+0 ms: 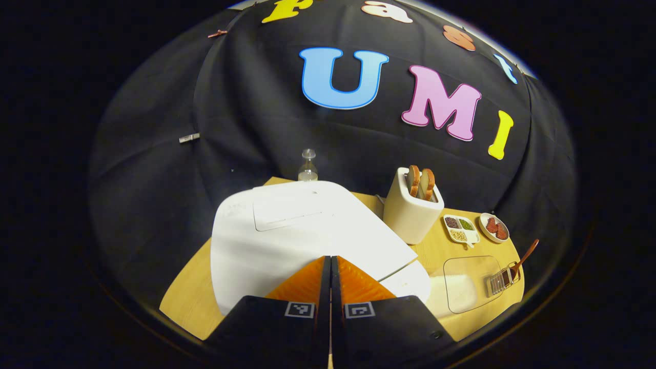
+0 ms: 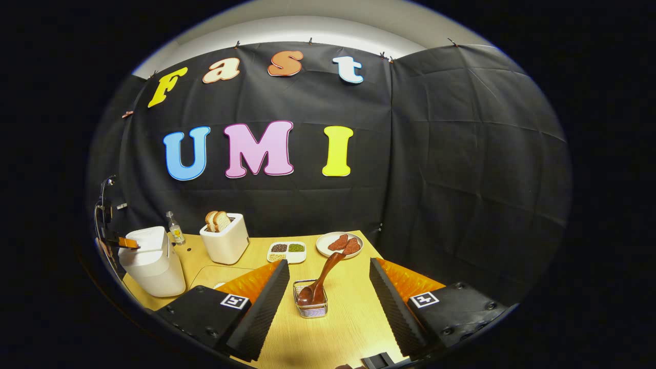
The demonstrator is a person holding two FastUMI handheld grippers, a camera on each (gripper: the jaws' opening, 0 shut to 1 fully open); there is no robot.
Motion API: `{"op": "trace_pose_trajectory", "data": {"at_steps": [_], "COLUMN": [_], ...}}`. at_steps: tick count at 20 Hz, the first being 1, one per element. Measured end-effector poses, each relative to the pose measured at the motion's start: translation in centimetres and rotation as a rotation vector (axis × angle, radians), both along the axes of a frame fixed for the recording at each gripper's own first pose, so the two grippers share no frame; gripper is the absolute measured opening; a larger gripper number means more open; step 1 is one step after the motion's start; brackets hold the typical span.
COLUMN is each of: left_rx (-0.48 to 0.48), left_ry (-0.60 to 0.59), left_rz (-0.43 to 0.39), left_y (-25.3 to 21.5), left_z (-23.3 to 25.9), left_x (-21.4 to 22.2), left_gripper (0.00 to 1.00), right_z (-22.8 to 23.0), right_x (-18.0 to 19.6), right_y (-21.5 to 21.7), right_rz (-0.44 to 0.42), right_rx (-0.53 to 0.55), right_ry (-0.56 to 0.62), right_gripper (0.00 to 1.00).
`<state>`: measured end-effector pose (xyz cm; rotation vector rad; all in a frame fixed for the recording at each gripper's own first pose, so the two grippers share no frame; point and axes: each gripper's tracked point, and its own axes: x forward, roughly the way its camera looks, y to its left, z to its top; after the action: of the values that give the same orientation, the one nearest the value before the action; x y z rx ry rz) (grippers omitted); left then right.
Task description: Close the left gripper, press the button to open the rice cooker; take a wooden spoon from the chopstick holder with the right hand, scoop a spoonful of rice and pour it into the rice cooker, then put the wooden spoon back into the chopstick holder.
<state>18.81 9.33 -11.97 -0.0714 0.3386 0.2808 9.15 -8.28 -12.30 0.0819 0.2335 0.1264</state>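
**A:** Where was your left gripper (image 1: 329, 266) at this moment?

**B:** You had its fingers pressed together with nothing between them, the tips over the front edge of the rice cooker (image 1: 287, 236). The cooker's lid was down. I couldn't tell whether the tips were actually touching the button. In the right gripper view that same gripper (image 2: 128, 242) sat at the top of the cooker (image 2: 151, 261), at the table's far left.

**A:** And my right one?

**B:** Your right gripper (image 2: 329, 287) was spread wide and held nothing. It hung over the wooden table (image 2: 353, 318), with the chopstick holder (image 2: 310, 303) between the two fingers but well clear of both.

**A:** How was the wooden spoon lying?

**B:** The wooden spoon (image 2: 320, 279) stood in the wire holder, bowl down and handle up. Its long axis leaned away from you and to the right, and the handle end pointed toward the plate (image 2: 339, 244) of reddish slices at the back. In the left gripper view the spoon (image 1: 524, 256) also rose out of the holder (image 1: 502, 279), tilting up and right, by the table's right edge.

**A:** Where was the rice?

**B:** A clear container (image 1: 469, 284) with white grains sat just right of the cooker, beside the holder. Behind it stood the toaster (image 1: 412, 210) with two slices of bread, and a divided dish (image 1: 460, 229) of grains.
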Motion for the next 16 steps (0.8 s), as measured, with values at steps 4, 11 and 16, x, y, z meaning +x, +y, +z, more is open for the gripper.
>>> {"op": "trace_pose_trajectory", "data": {"at_steps": [4, 11, 16], "left_rx": [0.151, 0.088, 0.096], "left_ry": [-0.178, -0.295, -0.259], "left_rz": [0.094, 0.074, 0.059], "left_y": [0.1, -7.5, -10.8], "left_z": [8.5, 12.4, 10.0], "left_x": [-2.2, -8.2, -11.4], "left_gripper": [0.08, 0.09, 0.10], "right_z": [-0.1, -0.7, -1.9], "right_x": [1.2, 4.6, 7.1], "right_y": [-0.2, 0.8, 1.7], "right_rz": [0.015, 0.077, 0.132], "right_rx": [0.009, 0.027, 0.039], "right_ry": [-0.011, -0.017, -0.004], "right_gripper": [0.98, 0.98, 0.98]}}
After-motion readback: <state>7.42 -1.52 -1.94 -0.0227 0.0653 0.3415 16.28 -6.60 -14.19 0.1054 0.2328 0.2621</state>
